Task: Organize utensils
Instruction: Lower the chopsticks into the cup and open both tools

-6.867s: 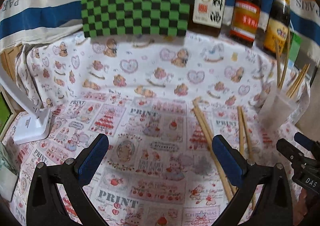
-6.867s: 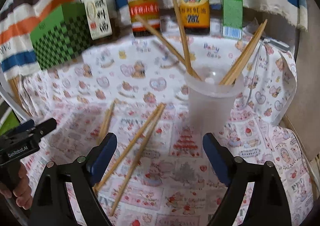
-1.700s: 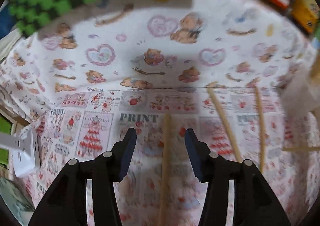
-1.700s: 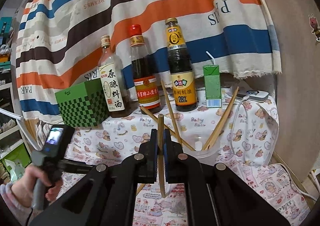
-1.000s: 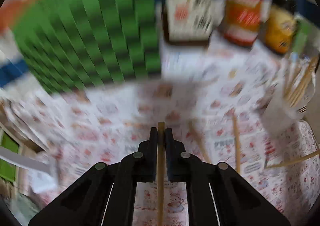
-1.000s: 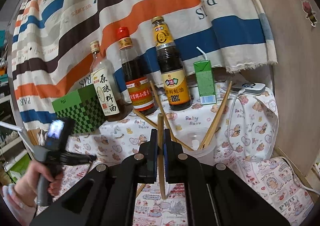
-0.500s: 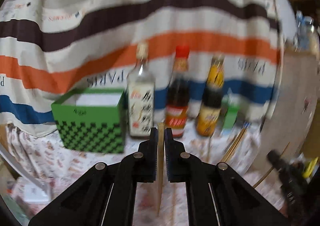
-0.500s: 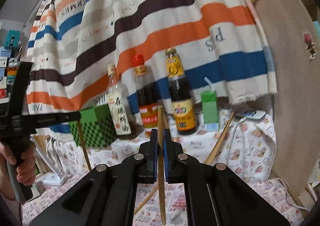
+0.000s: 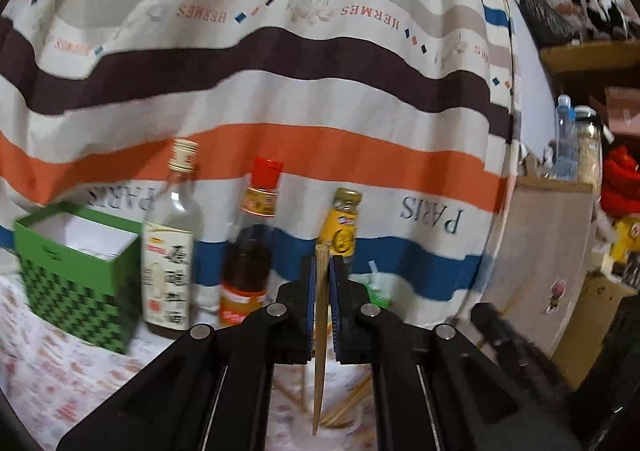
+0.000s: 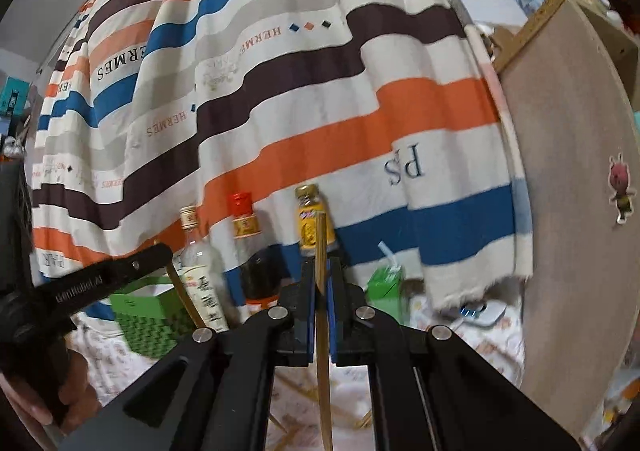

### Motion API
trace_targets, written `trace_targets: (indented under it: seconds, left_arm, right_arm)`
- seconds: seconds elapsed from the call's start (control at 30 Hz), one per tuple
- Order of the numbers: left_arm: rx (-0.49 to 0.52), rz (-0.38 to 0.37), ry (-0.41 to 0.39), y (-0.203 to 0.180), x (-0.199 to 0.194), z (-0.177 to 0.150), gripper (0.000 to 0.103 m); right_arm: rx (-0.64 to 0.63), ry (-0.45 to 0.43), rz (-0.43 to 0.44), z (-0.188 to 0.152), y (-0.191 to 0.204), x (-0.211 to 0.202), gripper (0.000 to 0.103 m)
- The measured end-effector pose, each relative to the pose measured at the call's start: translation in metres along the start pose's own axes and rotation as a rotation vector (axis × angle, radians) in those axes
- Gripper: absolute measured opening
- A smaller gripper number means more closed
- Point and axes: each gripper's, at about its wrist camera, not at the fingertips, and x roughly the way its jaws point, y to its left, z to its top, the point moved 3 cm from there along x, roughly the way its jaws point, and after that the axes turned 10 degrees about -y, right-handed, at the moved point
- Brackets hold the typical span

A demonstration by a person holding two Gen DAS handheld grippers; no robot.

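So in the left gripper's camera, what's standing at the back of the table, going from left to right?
Green checkered open box → clear glass bottle with a white label → dark sauce bottle with a red cap → bottle with a gold top, partly behind the gripped wooden chopstick.

This is a lived-in room of a home, set up as a makeshift kitchen corner. A table under a childish bear-print cloth [image 9: 60, 371] carries three sauce bottles [image 9: 248, 251] and a green checked box [image 9: 76, 283] along its back edge, before a hung striped sheet [image 9: 280, 91]. Cluttered shelves [image 9: 592, 51] with soft toys stand at the right.
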Motion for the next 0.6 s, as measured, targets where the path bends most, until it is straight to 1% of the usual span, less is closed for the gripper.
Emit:
trace_targets:
  seconds: [0.03,0.13,0.23,0.33,0.4,0.47,0.6]
  left_arm:
    - [-0.012,-0.009,-0.005,-0.001,0.003,-0.002,0.006]
    - [-0.034,0.008,-0.042,0.0,0.013,-0.013,0.006]
    - [-0.044,0.008,-0.039,0.003,0.026,-0.024,0.006]
    - [-0.048,0.009,-0.002,0.007,0.038,-0.037,0.006]
    - [-0.026,0.009,0.023,0.007,0.045,-0.049,0.006]
    - [0.002,-0.002,0.048,0.005,0.049,-0.059,0.006]
    - [0.05,-0.032,0.125,0.0,0.06,-0.081,0.006]
  right_arm:
    - [0.0,-0.008,-0.016,-0.002,-0.004,0.006,0.006]
    - [0.007,0.002,-0.046,-0.007,-0.01,0.029,0.006]
    - [-0.019,-0.001,-0.062,-0.013,-0.011,0.042,0.006]
    - [-0.014,0.008,-0.059,-0.023,-0.013,0.048,0.006]
    - [-0.01,0.027,-0.063,-0.031,-0.016,0.051,0.006]
    - [0.018,0.069,-0.042,-0.041,-0.022,0.057,0.006]
    - [0.043,0.154,-0.032,-0.054,-0.029,0.071,0.006]
